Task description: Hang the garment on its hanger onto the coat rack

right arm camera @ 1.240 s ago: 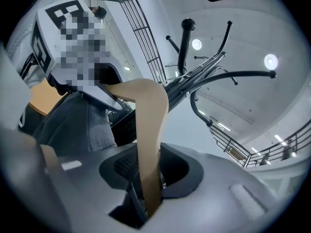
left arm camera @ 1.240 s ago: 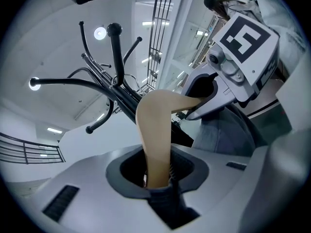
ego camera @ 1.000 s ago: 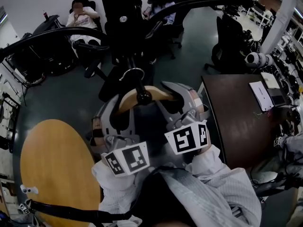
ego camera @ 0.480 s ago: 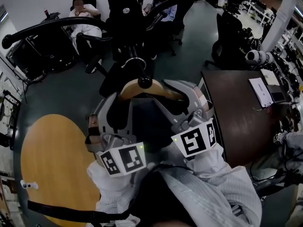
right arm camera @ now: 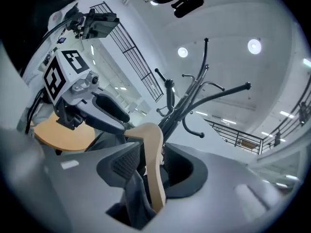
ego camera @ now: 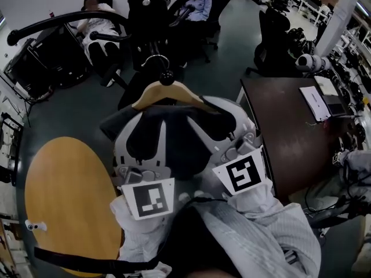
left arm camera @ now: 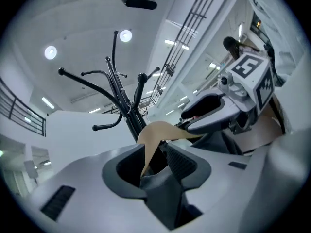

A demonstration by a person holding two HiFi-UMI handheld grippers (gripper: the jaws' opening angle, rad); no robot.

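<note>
- The wooden hanger (ego camera: 156,94) is seen at the coat rack (ego camera: 144,4), its metal hook (ego camera: 155,57) curled just beside a ball-tipped peg (ego camera: 167,78); whether the hook bears on the peg cannot be told
- The dark garment (ego camera: 174,143) is draped from the hanger's shoulders, down between the two grippers
- The left gripper (ego camera: 144,123) is set about the hanger's left arm and the right gripper (ego camera: 217,117) about its right arm; both pairs of jaws are spread wide, released, with wood and cloth standing loose in the gap
- Against a second earlier, the hanger is found higher in the head view, more of the garment is uncovered below it, and both marker cubes (ego camera: 149,198) are drawn lower, away from the wood; the jaws are parted further than then
- Only in the gripper views is the rack given from beneath, its pegs spread against a white ceiling (left arm camera: 87,23) with round lights (left arm camera: 50,52), and only there is the wooden arm seen rising between each pair of jaws; each gripper is also caught in the other's view
- The floor (ego camera: 75,109), the dark desk (ego camera: 278,138) and seated people (ego camera: 101,28) behind the rack are shown in the head view alone; the round table (ego camera: 64,201) is shared with the right gripper view
- The garment is hung over the strip of floor between the round table's right edge and the desk's left edge; open floor is left at the rack's left, while office chairs (ego camera: 278,45) are crowded behind and to its right
</note>
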